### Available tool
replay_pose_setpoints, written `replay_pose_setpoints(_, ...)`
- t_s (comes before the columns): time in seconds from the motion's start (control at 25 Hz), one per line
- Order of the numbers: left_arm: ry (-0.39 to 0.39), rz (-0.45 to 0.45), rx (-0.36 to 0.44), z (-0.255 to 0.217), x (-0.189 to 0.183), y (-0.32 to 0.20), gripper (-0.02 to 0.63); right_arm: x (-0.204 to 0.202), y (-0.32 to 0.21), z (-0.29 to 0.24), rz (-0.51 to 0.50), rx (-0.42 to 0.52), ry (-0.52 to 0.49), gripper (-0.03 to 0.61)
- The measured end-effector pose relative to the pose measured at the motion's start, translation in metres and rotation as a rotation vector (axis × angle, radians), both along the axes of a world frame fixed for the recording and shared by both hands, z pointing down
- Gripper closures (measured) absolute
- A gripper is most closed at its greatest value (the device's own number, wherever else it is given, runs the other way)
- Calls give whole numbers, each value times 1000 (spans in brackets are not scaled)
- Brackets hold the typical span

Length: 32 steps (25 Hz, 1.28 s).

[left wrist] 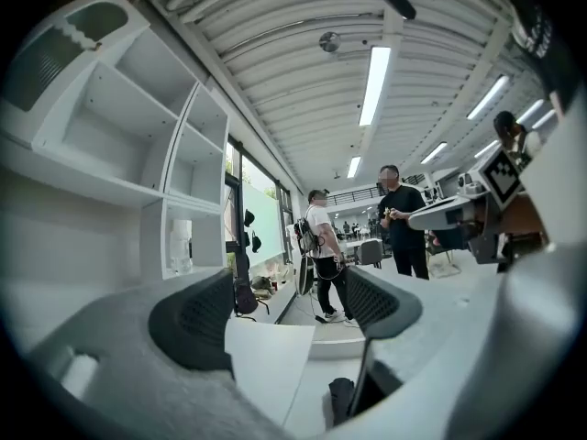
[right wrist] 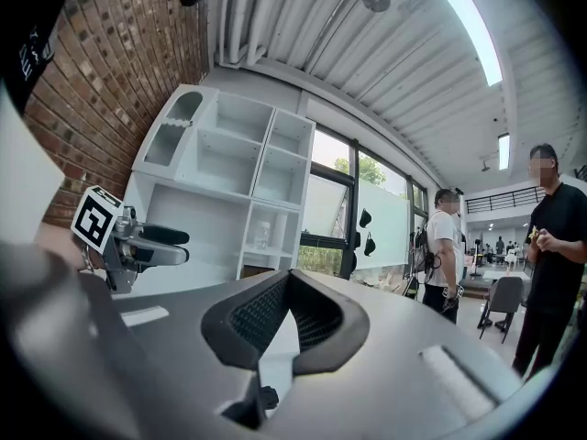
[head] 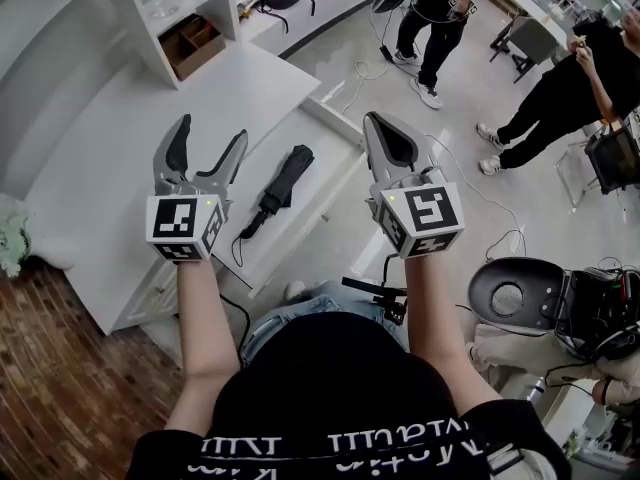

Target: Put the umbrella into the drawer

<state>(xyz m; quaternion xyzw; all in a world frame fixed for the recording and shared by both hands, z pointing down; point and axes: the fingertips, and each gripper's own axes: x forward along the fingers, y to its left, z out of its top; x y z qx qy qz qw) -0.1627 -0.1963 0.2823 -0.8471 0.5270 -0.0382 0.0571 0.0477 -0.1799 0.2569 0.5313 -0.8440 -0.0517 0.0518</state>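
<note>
A black folded umbrella (head: 283, 190) lies lengthwise inside the open white drawer (head: 338, 120), handle end toward me. My left gripper (head: 211, 133) hovers just left of the drawer, above the white cabinet top, jaws open and empty. My right gripper (head: 374, 120) hangs over the drawer's right edge with its jaws shut and nothing between them. In the left gripper view the left gripper (left wrist: 289, 308) frames the drawer, and the umbrella (left wrist: 341, 400) shows low between its jaws. The right gripper view shows the right gripper (right wrist: 286, 279) closed at the tips, with a bit of the umbrella (right wrist: 266, 398) below.
A white shelf unit holding a cardboard box (head: 194, 44) stands at the back left. Two people (head: 440, 18) stand on the floor beyond the drawer, among cables (head: 365, 73). A dark round seat (head: 512, 293) is at my right. Brick flooring (head: 60, 388) lies at the lower left.
</note>
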Motion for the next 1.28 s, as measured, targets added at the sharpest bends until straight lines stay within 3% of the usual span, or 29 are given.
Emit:
replay_pose_setpoints(0.08, -22, -6, 40, -11, 1, 4, 231, 3, -3, -4, -10, 3, -5, 569)
replay_pose_setpoints(0.28, 9, -40, 118, -38, -1, 13, 377, 7, -10, -16, -41, 18, -2, 569)
replay_pose_setpoints(0.32, 12, -56, 126, -42, -4, 14, 422, 6, -12, -19, -50, 25, 0, 569)
replay_pose_setpoints(0.4, 26, -93, 143, -49, -9, 16, 577, 5, -15, -24, -67, 35, 4, 569)
replay_pose_setpoints(0.44, 35, -107, 150, -52, -11, 17, 614, 4, -16, -27, -76, 38, 5, 569)
replay_pose_setpoints(1.28, 14, -141, 176, -68, -9, 19, 614, 6, -25, -33, -106, 64, -13, 569)
